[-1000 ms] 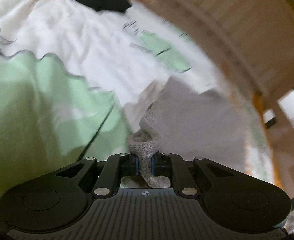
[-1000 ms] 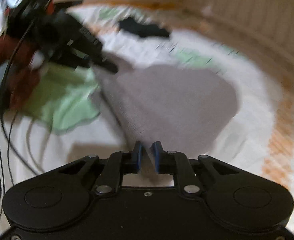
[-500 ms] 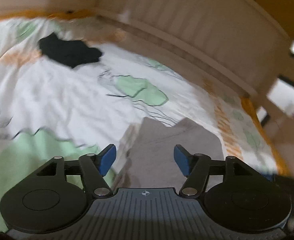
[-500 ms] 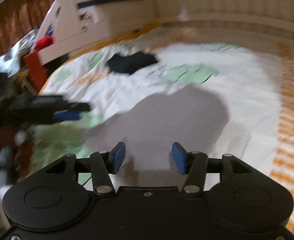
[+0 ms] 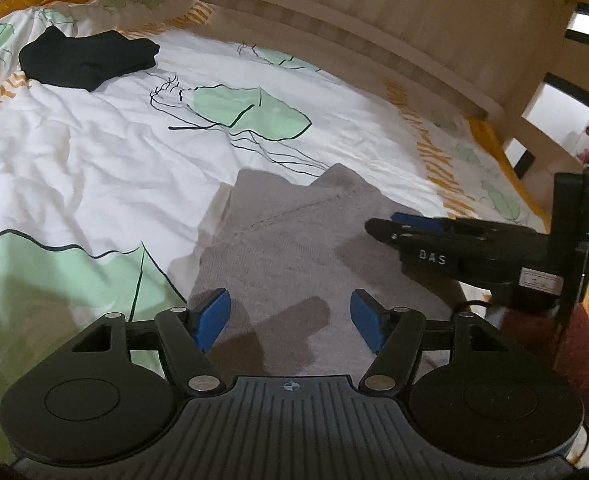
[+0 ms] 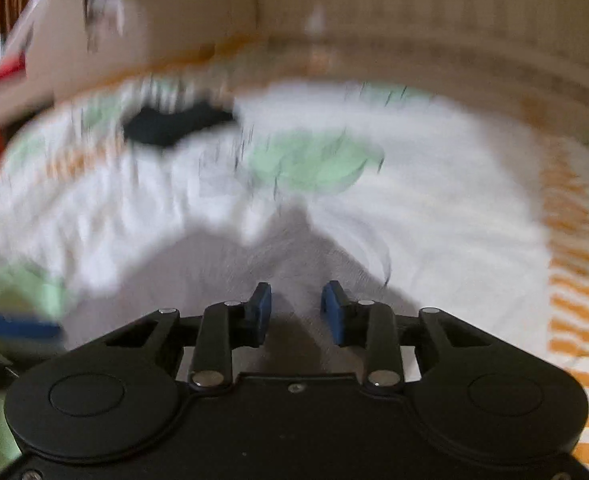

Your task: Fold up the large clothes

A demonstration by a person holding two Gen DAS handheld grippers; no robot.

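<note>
Grey garment flat on the bed, directly ahead of both sets of empty jaws.

The grey garment lies folded on the bedspread, its long axis running away from the left gripper, whose jaws stand wide apart above the near edge, holding nothing. The right gripper is level and low over the garment's right side, jaws partly apart and empty; its view is motion-blurred. Both are about equally near. A black garment lies well apart, farther up the bed.

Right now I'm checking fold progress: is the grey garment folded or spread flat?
Folded. The grey garment lies on the bedspread as a compact shape, with a stitched edge layered across its top.
</note>
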